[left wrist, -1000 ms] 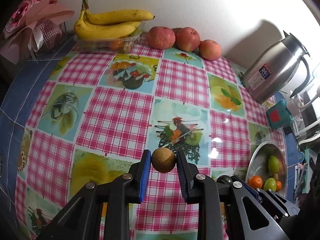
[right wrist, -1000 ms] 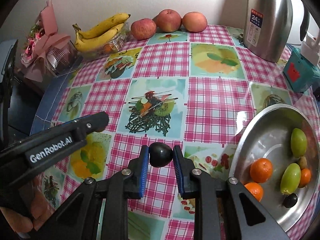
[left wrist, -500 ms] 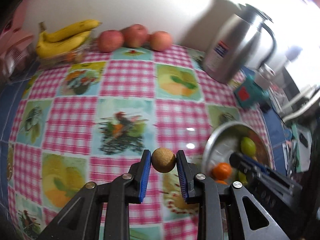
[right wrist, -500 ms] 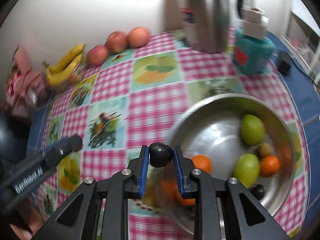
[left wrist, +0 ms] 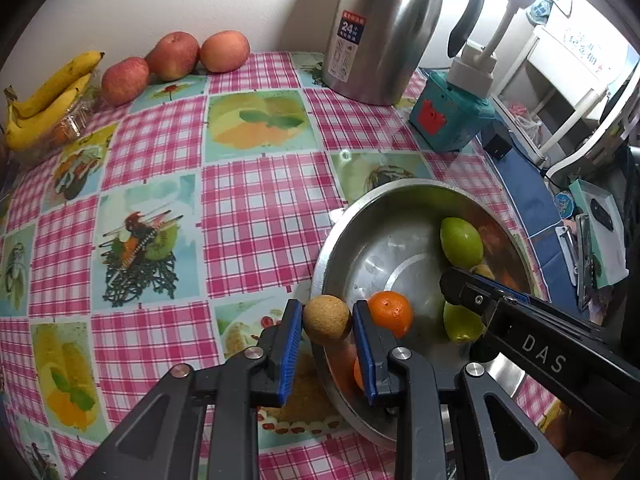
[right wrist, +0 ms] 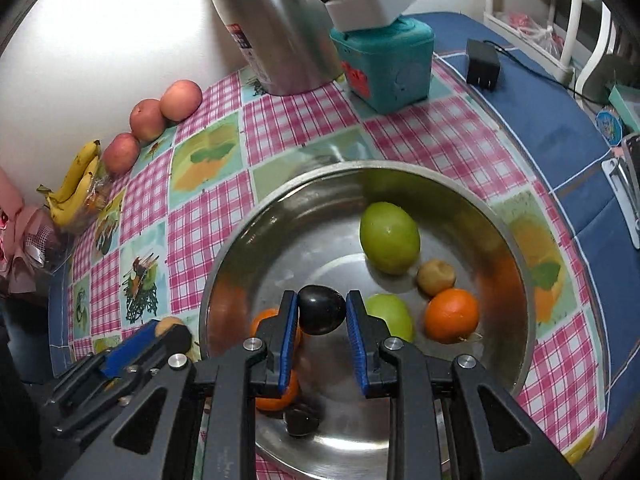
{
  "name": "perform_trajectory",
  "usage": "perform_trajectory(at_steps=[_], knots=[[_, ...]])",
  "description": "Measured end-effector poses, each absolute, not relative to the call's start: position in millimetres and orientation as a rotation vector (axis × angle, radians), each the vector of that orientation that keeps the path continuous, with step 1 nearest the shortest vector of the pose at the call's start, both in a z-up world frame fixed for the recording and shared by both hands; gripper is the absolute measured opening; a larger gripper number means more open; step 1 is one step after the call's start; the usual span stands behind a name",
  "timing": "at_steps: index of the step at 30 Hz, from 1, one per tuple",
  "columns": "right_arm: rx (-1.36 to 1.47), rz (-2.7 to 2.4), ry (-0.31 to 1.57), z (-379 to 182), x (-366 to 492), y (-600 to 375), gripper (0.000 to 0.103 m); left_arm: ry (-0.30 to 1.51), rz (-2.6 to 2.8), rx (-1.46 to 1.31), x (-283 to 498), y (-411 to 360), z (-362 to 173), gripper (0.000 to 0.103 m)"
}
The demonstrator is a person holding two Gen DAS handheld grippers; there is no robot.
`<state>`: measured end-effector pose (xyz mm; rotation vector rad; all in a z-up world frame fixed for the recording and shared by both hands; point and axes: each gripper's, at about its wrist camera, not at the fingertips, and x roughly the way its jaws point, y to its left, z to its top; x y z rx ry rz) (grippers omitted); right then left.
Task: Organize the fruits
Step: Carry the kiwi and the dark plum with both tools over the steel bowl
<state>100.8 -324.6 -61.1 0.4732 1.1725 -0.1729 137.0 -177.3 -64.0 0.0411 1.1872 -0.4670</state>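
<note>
My left gripper (left wrist: pixel 327 322) is shut on a small round tan fruit (left wrist: pixel 327 319), held above the near-left rim of a steel bowl (left wrist: pixel 344 216). My right gripper (right wrist: pixel 322 314) is shut on a dark plum (right wrist: pixel 322 315), held over the inside of the bowl (right wrist: pixel 524 276). The bowl holds green fruits (right wrist: pixel 390 237), oranges (right wrist: pixel 451 315), a small tan fruit (right wrist: pixel 436 277) and a dark fruit (right wrist: pixel 301 422). The right gripper's arm (left wrist: pixel 532 340) crosses the bowl in the left wrist view. The left gripper (right wrist: pixel 160 334) shows at the bowl's left in the right wrist view.
Apples (left wrist: pixel 173 55) and bananas (left wrist: pixel 44 98) lie along the wall at the back left. A steel thermos jug (left wrist: pixel 376 28) and a teal box (left wrist: pixel 450 120) stand behind the bowl. A checked tablecloth (left wrist: pixel 256 208) covers the table. A charger (right wrist: pixel 483 63) lies at the right.
Both grippers have swung right from the middle of the table to the bowl, each still holding its fruit. The right one is now over the bowl's inside.
</note>
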Motion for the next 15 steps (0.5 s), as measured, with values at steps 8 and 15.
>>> perform_trajectory(at_steps=[8,15], knots=[[0.469,-0.173,1.200,-68.6,101.8,-323.0,0.026,1.200,-0.479,0.062,136.9,-183.6,-69.0,0.029],[0.465,-0.177,1.204,-69.0,103.1,-321.4,0.026,1.202,-0.487,0.073,134.9,-187.2,-70.8,0.030]])
